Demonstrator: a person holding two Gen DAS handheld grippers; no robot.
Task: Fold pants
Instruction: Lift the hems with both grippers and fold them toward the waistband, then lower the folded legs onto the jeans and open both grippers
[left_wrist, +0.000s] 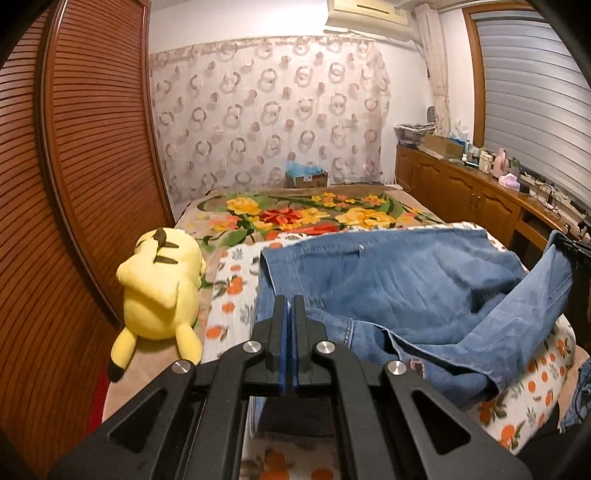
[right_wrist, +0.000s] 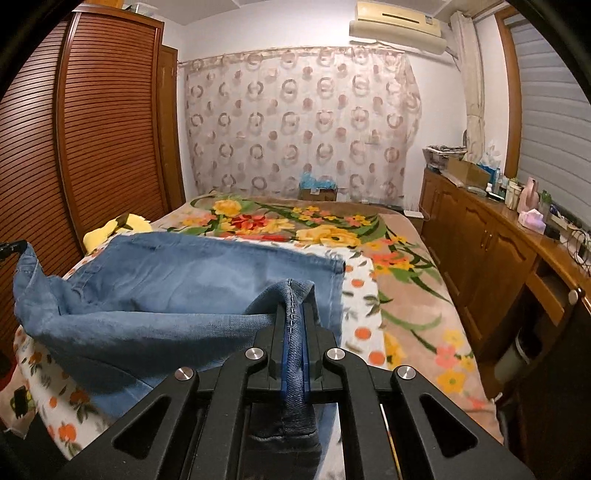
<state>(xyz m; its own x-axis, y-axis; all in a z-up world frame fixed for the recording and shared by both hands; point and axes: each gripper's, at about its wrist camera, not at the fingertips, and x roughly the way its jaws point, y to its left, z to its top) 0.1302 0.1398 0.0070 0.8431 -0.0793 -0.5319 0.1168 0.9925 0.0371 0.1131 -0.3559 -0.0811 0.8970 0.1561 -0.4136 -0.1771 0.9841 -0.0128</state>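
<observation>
Both grippers were clamped on a pair of blue jeans lifted over a bed.

The left gripper (left_wrist: 290, 301) had its jaws pressed together at the jeans' (left_wrist: 388, 280) near left edge, seemingly pinching a thin layer of denim. The right gripper (right_wrist: 294, 306) was closed on a stitched hem, with cloth hanging down behind its jaws. The jeans sagged between the two grippers, their far part lying flat on an orange-patterned sheet (left_wrist: 229, 291) over a flowered blanket (right_wrist: 406, 288). A yellow plush toy (left_wrist: 159, 284) lay on the bed just left of the jeans, beside a slatted wooden wardrobe (left_wrist: 85, 147).
</observation>
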